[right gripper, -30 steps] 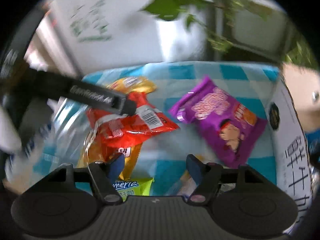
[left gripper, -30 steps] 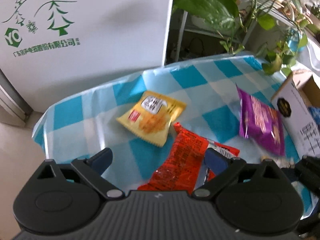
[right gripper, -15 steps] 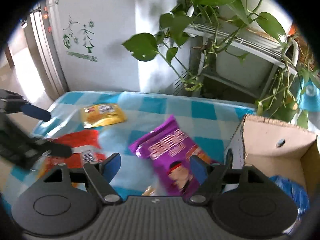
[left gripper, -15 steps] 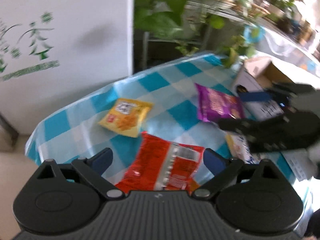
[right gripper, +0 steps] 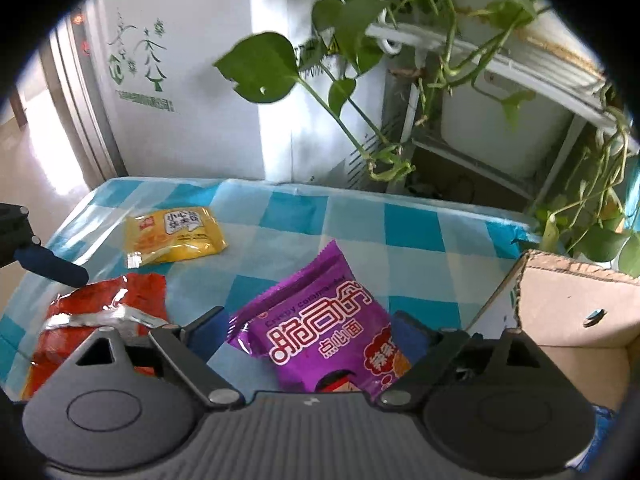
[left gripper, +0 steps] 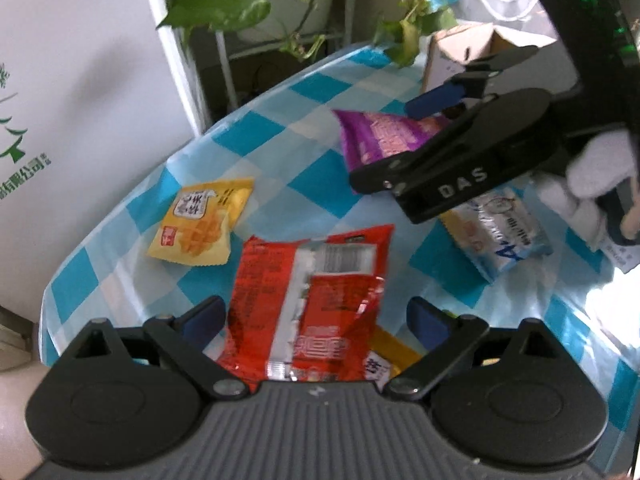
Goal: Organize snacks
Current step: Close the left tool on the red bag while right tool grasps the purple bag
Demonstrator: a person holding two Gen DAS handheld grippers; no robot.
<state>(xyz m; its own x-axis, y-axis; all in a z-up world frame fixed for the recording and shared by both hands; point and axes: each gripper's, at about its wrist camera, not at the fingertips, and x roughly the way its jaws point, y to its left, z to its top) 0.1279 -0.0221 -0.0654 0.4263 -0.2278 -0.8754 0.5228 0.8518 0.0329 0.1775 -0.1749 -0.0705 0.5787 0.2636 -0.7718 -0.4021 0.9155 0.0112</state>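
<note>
A white appliance [right gripper: 192, 92] with a green tree logo stands behind the counter [left gripper: 312, 184], which wears a blue-and-white checked plastic cloth. Trailing pothos vines [right gripper: 340, 40] hang over a white rack at the counter's far side. An open cardboard box [right gripper: 568, 312] sits at the right end of the counter, just beside the purple packet.

The right claw [right gripper: 304, 332] hangs low over the purple snack packet [right gripper: 320, 328], its blue-tipped fingers spread wide on either side of the packet; whether they touch it I cannot tell. In the left wrist view the same claw shows as a black tool marked "DAS", held by a white-gloved hand [left gripper: 600, 172].

The left claw [left gripper: 316, 316] is also spread wide, with the red snack packet [left gripper: 312, 296] lying flat on the cloth between its fingers, silver seam and barcode facing up. The red packet overlaps a yellow wrapper [left gripper: 388, 356] tucked under its near corner.

A pale blue packet [left gripper: 500, 228] lies under the right claw's body, near the counter's right side. The yellow snack packet [left gripper: 200, 224] lies alone toward the back left of the cloth, apart from the others.
</note>
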